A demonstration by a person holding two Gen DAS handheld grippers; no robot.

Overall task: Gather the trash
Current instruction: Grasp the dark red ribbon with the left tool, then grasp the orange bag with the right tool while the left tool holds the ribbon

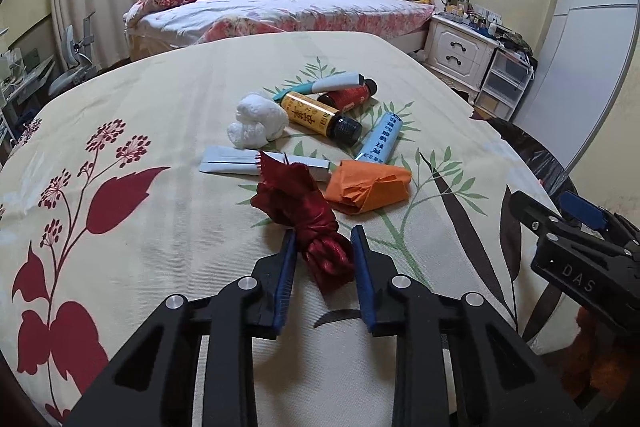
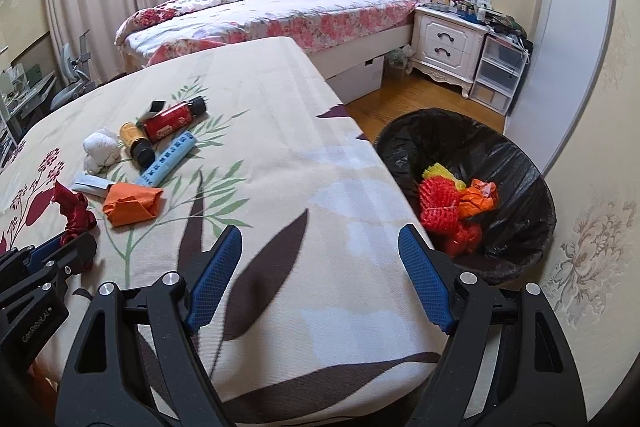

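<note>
Two grippers hang over a surface (image 2: 280, 131) draped in a floral cloth. Nearest, the left gripper (image 1: 324, 247) has its jaws clenched on a dark red crumpled cloth (image 1: 304, 211), both blue pads against the bundle's near end. The right gripper (image 2: 320, 275) stands with jaws spread wide and nothing between them, above the cloth's near edge. Just beyond the red cloth lie an orange paper wad (image 1: 368, 189), a flat grey packet (image 1: 232, 165), a light blue tube (image 1: 380, 137), a white crumpled tissue (image 1: 258, 121) and two small bottles (image 1: 320, 117). Beside the surface, on the floor, stands a black-lined bin (image 2: 516, 163) holding red and orange scraps (image 2: 444, 207).
</note>
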